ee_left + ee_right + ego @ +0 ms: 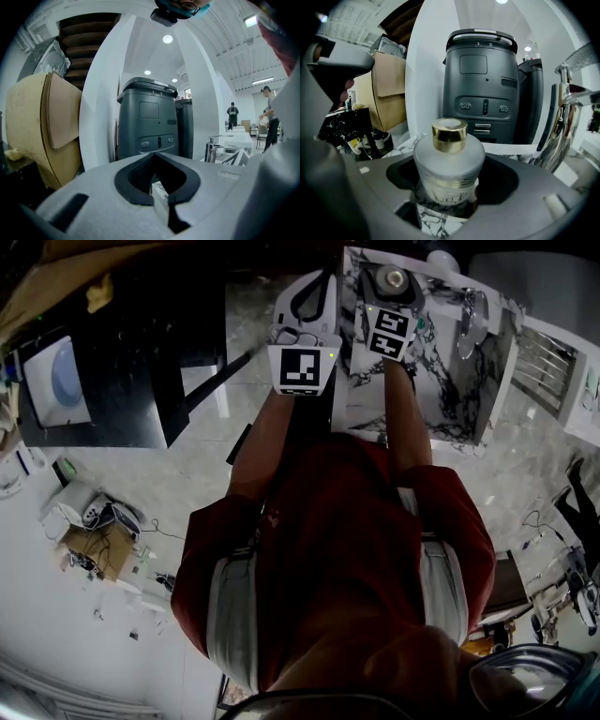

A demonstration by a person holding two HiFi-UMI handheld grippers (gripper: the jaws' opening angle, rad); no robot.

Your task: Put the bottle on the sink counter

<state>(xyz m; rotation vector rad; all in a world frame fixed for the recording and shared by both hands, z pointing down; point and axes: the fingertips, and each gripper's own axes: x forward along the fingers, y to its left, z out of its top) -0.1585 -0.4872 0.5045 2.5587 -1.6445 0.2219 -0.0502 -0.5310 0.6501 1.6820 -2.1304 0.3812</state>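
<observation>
**Head view:** The right gripper [391, 292] reaches toward 12 o'clock over the marble sink counter [441, 395]. The bottle [396, 278] sits between its jaws, seen cap-first from above. The left gripper [317, 292] is just beside it at 9 o'clock, off the counter's edge, so the right gripper is the one carrying. The faucet [472, 322] stands apart at 3 o'clock of the bottle.

**Left gripper view:** Its 2 jaws meet at the tips with nothing between them. A strip of counter at 3 o'clock is partly cut off.

**Right gripper view:** The bottle stands upright with its long axis vertical and its gold cap [449, 135] on top. The jaws are spread wide and clamped on its lower body. Marble shows directly beneath at 6 o'clock. The jaws hide the base, so I cannot tell whether it touches the counter or hangs just above it. The next move is probably a short, straight lowering, then a release.
</observation>
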